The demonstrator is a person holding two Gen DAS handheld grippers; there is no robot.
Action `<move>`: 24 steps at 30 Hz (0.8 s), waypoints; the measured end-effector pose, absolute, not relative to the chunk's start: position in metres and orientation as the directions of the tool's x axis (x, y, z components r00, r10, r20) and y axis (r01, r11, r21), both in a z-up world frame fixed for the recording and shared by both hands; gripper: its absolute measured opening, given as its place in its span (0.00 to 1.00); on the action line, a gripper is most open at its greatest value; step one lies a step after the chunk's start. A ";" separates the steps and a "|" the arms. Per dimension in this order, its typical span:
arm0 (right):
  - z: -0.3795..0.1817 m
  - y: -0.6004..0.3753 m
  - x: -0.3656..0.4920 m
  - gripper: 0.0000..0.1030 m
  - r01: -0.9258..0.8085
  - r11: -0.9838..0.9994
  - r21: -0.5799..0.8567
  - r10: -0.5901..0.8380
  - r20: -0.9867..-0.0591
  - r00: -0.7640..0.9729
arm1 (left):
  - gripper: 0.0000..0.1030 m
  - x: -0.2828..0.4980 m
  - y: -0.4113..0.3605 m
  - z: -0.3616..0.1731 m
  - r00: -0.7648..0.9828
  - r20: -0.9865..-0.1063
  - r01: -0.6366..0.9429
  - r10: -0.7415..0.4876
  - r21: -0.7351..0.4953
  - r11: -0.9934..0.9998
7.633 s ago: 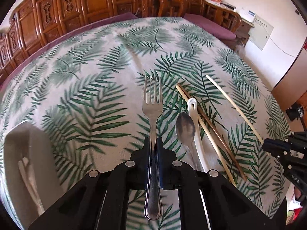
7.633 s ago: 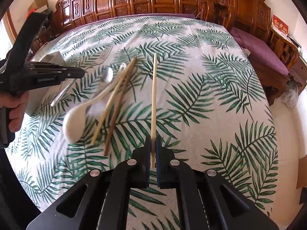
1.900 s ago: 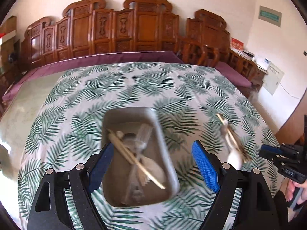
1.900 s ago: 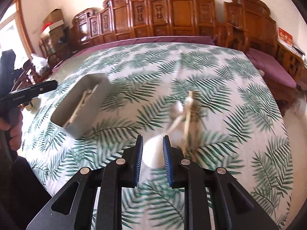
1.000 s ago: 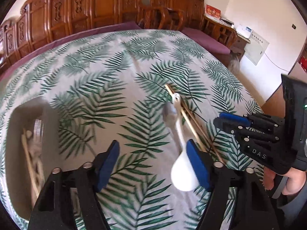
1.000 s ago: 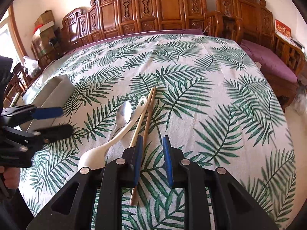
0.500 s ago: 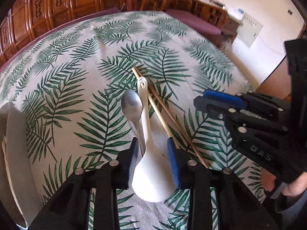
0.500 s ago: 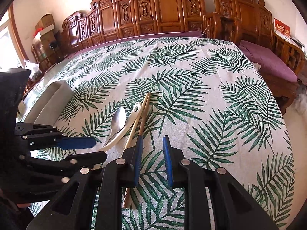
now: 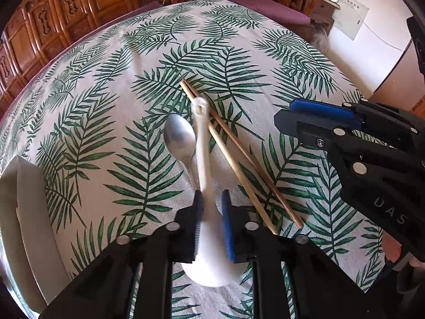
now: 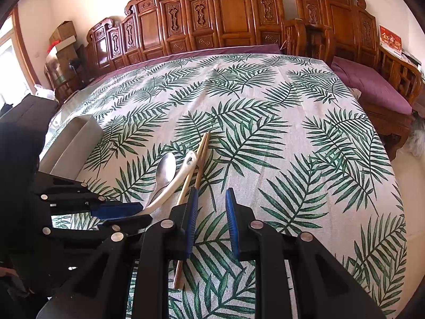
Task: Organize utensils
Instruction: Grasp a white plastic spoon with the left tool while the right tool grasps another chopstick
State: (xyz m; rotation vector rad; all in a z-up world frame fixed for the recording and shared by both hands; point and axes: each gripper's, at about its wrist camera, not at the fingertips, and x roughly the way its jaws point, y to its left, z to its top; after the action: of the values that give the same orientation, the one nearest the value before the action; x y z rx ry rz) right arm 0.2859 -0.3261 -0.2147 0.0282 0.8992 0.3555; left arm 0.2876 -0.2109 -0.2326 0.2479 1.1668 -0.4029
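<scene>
On leaf-print cloth [image 9: 119,61] | left gripper [image 9: 211,214] just closed, gripping white spoon [image 9: 203,143] | right gripper [image 10: 211,211] parted, empty

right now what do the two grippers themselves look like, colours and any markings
Both are matte black plastic, angular and strutted, with round silver screw heads along the arms. The left gripper and right gripper each carry blue ribbed pads on the inner faces of their fingers. The right gripper's body shows raised letters "DAS" in the left wrist view. No cables or sleeves are visible.

Carved wooden benches [image 10: 225,18] with purple cushions [image 10: 372,87] line pale walls [image 10: 87,2]; a leaf-print cloth [image 10: 265,111] covers the counter, and daylight enters a window [image 10: 10,61].
</scene>
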 end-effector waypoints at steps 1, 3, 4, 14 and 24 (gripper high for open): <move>-0.215 -0.325 0.286 0.23 -0.294 0.940 0.172 0.316 -0.763 0.563 | 0.09 0.286 -0.209 -0.232 0.334 -0.925 0.431 -0.180 -0.020 0.902; -0.218 -0.320 0.285 0.23 -0.306 0.938 0.163 0.314 -0.771 0.554 | 0.08 0.283 -0.206 -0.231 0.340 -0.923 0.430 -0.180 -0.017 0.903; -0.219 -0.317 0.285 0.23 -0.309 0.938 0.160 0.313 -0.776 0.548 | 0.08 0.281 -0.203 -0.230 0.345 -0.920 0.427 -0.185 -0.021 0.904; -0.233 -0.301 0.289 0.23 -0.330 0.933 0.147 0.304 -0.812 0.498 | 0.01 0.271 -0.182 -0.216 0.385 -0.897 0.410 -0.219 -0.047 0.911; -0.240 -0.297 0.291 0.23 -0.336 0.929 0.155 0.308 -0.827 0.471 | 0.01 0.272 -0.172 -0.212 0.415 -0.882 0.398 -0.224 -0.046 0.916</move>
State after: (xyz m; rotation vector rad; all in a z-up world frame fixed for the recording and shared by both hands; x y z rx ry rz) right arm 0.2906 -0.2969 -0.2405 -0.0307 1.0065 0.3941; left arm 0.2724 -0.1724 -0.2121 0.1809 1.0754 -0.3935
